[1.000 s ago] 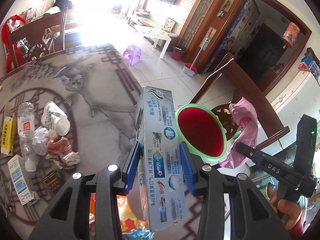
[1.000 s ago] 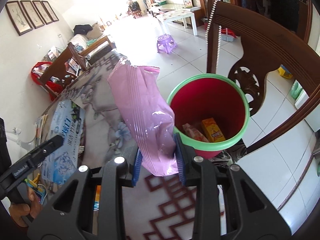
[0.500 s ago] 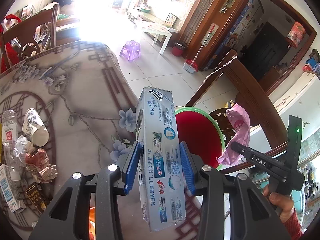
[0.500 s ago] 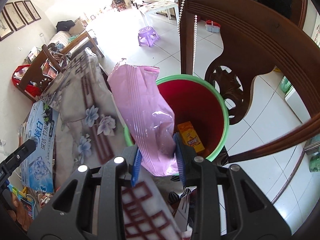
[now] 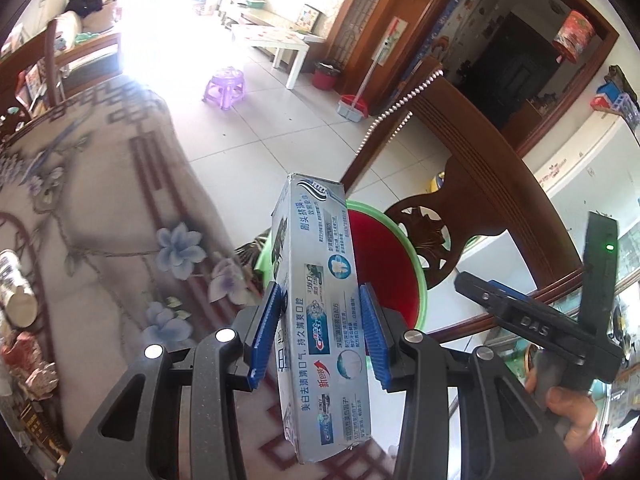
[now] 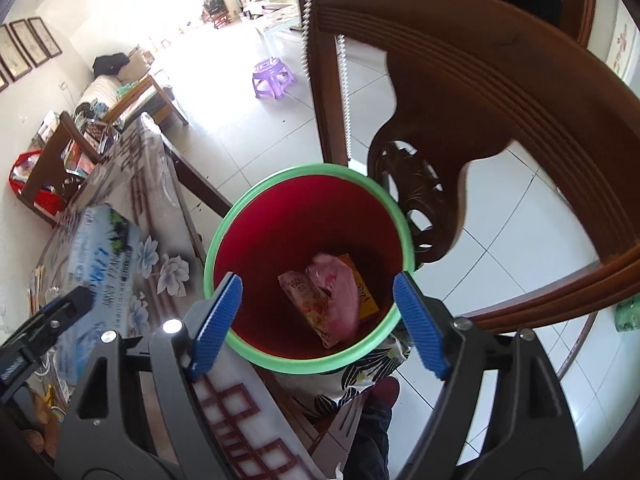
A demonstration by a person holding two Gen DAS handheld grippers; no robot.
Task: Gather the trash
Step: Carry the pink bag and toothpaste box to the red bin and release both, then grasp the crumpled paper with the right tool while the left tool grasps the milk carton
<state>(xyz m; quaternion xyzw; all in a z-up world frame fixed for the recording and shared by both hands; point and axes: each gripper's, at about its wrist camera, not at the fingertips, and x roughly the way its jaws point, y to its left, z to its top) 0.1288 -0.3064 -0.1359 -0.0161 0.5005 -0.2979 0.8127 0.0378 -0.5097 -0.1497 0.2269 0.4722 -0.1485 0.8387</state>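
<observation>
- Left wrist view is showing the left gripper (image 5: 320,336) clamping its blue ribbed pads on the two long sides of a tall grey-blue cardboard toothpaste box (image 5: 318,300), gripped at about mid-length.
- Its long axis is running up and away along the fingers, so the far end is leaning toward the round red plastic bin with a green rim (image 5: 418,280), which is sitting just beyond and to the right of the jaws, beside the edge of the flower-patterned tablecloth (image 5: 120,208).
- Right wrist view is showing the right gripper (image 6: 318,320) hanging directly above that bin, its jaws having just been opening and now standing wide, with nothing between them.
- Far below them, a crumpled pink plastic bag (image 6: 340,296) is lying on the bin floor, on top of an orange packet (image 6: 366,292) and a printed snack wrapper (image 6: 308,300).
- As I judge it, the box is going in next: the left hand needs carrying rightward until the box is over the bin mouth, and the right gripper, being the nearer one, is occupying that space.
- A dark carved wooden chair (image 6: 480,92) is standing close behind the bin.
</observation>
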